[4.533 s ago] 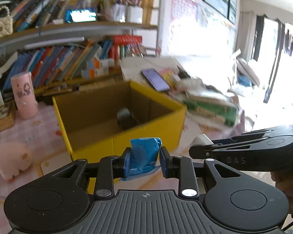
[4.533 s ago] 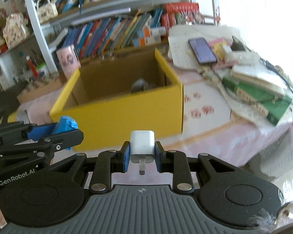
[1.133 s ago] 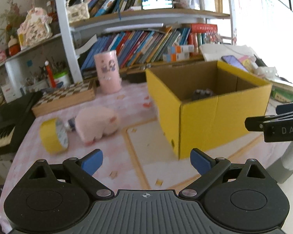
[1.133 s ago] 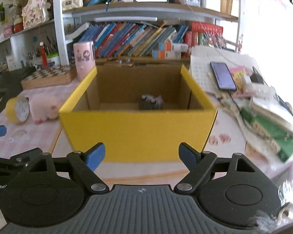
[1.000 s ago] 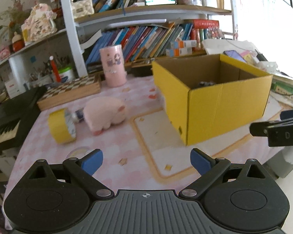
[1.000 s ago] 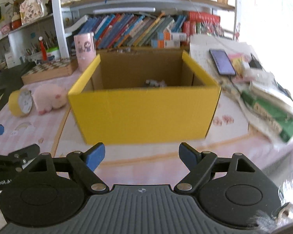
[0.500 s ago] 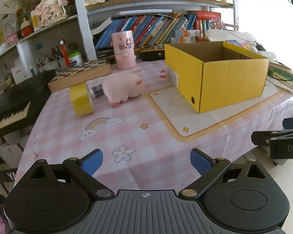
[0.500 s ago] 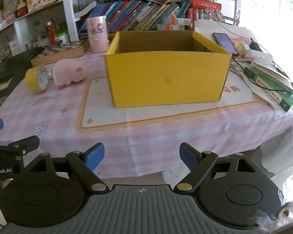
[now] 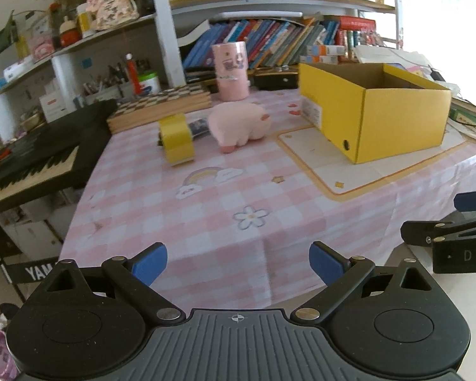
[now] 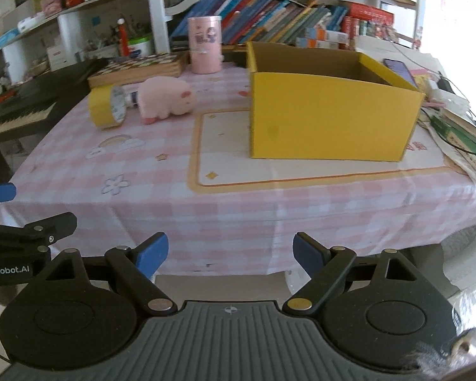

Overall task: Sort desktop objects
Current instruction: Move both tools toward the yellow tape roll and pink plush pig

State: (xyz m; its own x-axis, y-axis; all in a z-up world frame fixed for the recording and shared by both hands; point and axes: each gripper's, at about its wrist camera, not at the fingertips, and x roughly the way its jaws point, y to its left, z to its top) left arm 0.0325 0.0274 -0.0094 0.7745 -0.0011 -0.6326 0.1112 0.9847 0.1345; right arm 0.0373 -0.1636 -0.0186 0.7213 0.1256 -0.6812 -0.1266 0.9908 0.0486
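Both grippers hang off the near edge of the table (image 9: 206, 197): the left gripper (image 9: 238, 262) spread wide and empty, the right gripper (image 10: 228, 252) empty with its jaws opening. The yellow box (image 10: 327, 120) stands open-topped at the right. A roll of yellow tape (image 9: 176, 138) and a pink plush pig (image 9: 239, 123) lie left of it, a pink cup (image 9: 231, 70) behind. A keyboard (image 9: 31, 158) reads "YAM"; the grippers read "DAS" and "enRobot.AI".

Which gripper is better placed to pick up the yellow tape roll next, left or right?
Probably the left gripper: the yellow tape roll lies towards its side of the table. Both are empty; the right gripper, its jaws opening, faces the yellow box.
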